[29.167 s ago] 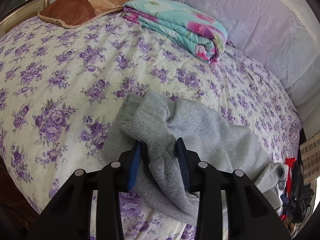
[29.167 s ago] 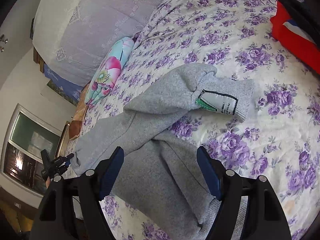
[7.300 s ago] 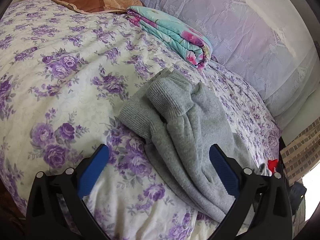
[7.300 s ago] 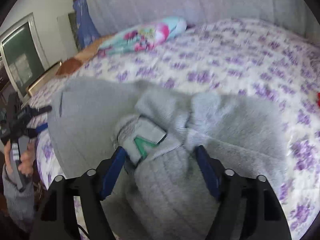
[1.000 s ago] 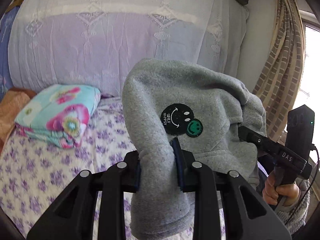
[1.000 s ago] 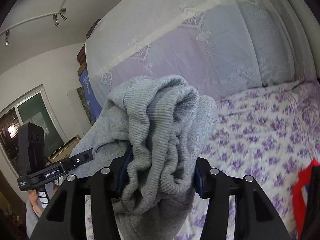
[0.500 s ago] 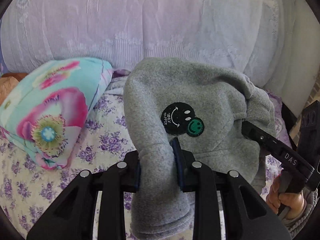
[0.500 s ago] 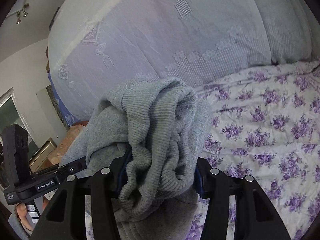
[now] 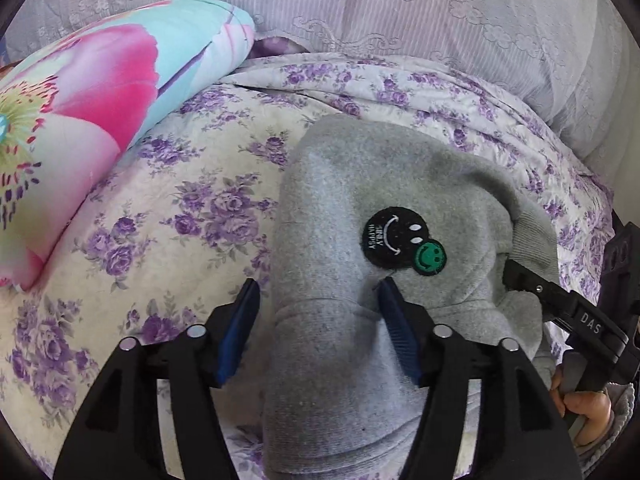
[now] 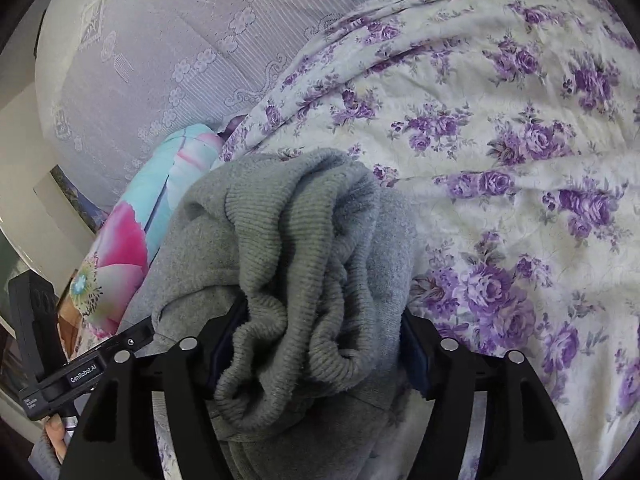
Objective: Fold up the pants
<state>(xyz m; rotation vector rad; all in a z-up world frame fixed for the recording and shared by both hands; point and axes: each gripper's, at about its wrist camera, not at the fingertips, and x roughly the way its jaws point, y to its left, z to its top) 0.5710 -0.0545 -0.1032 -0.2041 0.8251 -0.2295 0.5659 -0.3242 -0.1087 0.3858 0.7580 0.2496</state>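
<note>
Landmark: grey sweatpants (image 9: 344,216), bunched in a thick fold on the floral bedspread (image 9: 168,216).

Left gripper (image 9: 318,308)
- Jaws are opening. Blue pads stand either side of the fold, w/ the fold between them.
- Left pad (image 9: 240,328) shows a gap to the cloth. Right pad sits at the cloth edge just below the smiley patch; contact there can't be confirmed, prob. none.
- No firm hold on the cloth visible.

Right gripper (image 10: 316,340)
- Jaws are opening. The ribbed waistband (image 10: 296,248) of the sweatpants fills the space between the fingers and spills over both.
- Pads mostly hidden by cloth, so whether they press on it can't be told from this view.

Sweatpants
- Lie on the bedspread, w/ the black smiley patch (image 9: 390,237) and small green smiley (image 9: 430,257) facing up.
- Fold runs from betw. the left gripper's fingers toward the headboard side.

Other items, rel. to the sweatpants
- Folded floral quilt (image 9: 84,120), turquoise and pink: to their left in the left wrist view, near but apart.
- Lilac lace-covered headboard (image 9: 400,12): beyond them.
- Person's hand (image 9: 588,408) on the right gripper's handle: at their right edge in the left wrist view.
</note>
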